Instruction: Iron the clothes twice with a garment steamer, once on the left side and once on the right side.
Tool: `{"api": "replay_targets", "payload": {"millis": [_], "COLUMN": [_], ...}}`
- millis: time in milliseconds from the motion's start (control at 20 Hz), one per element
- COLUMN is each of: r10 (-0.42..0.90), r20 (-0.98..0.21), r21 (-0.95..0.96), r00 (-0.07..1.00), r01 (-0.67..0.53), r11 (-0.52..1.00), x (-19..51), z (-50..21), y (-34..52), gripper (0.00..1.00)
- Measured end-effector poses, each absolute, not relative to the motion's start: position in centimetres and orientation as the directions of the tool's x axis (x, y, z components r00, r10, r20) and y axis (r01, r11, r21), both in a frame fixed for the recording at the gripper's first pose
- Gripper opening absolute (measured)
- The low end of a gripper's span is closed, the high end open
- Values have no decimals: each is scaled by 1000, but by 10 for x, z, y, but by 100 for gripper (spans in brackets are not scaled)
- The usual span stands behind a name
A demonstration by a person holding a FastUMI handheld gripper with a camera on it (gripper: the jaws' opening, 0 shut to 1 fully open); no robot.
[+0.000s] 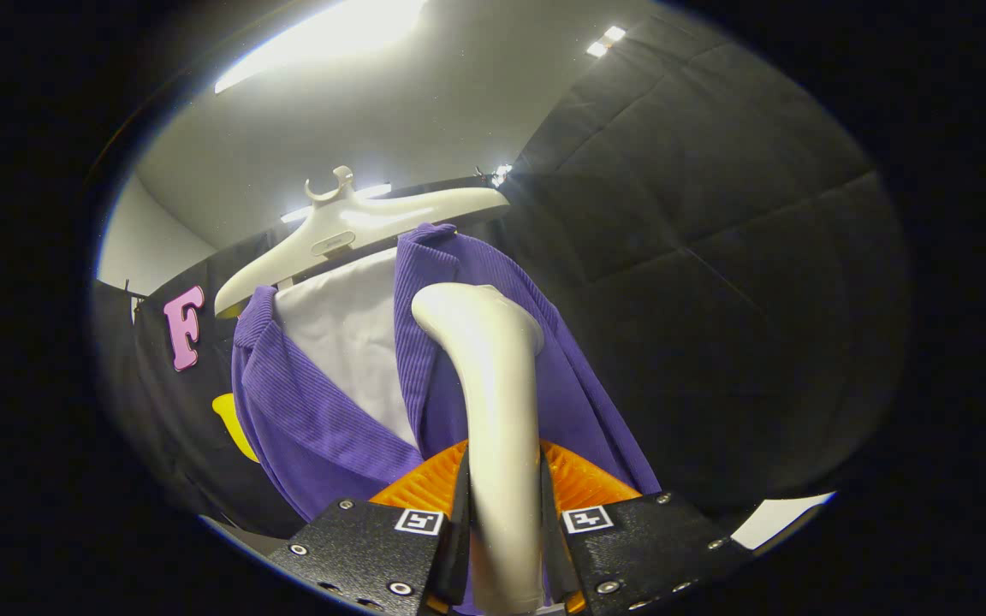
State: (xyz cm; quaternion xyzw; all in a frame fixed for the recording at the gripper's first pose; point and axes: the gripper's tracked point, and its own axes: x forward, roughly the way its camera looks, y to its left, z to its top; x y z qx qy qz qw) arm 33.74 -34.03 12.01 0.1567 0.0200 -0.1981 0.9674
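Observation:
My gripper (503, 513) is shut on the handle of a cream garment steamer (497, 402), which rises between the fingers and curves at its head toward the clothes. The head rests against or very near the right front panel of a purple ribbed jacket (322, 428). The jacket hangs open over a white shirt (347, 342) on a cream hanger (347, 227) above and beyond the fingers. The steamer's head covers part of the jacket's right panel.
The black cloth booth wall (715, 257) stands close behind and to the right of the clothes. A pale ceiling with bright lamps (322, 43) is overhead. A strip of white surface (780, 518) shows low on the right.

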Motion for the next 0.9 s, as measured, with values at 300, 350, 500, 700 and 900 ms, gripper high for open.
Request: {"api": "replay_targets", "payload": {"millis": [300,350,500,700,900], "r10": [-381,-382,-376,-367,-372], "r20": [-204,-218,-256,-317,-372], "r21": [285,286,285,256,228], "r00": [902,898,891,875,850], "r01": [427,433,441,451,472], "r11": [858,855,851,855,851], "x": [313,310,298,283,266], "z": [76,69,48,16,-11], "y": [-355,-356,-356,-350,-351], "gripper": [36,36,36,36,36]}}
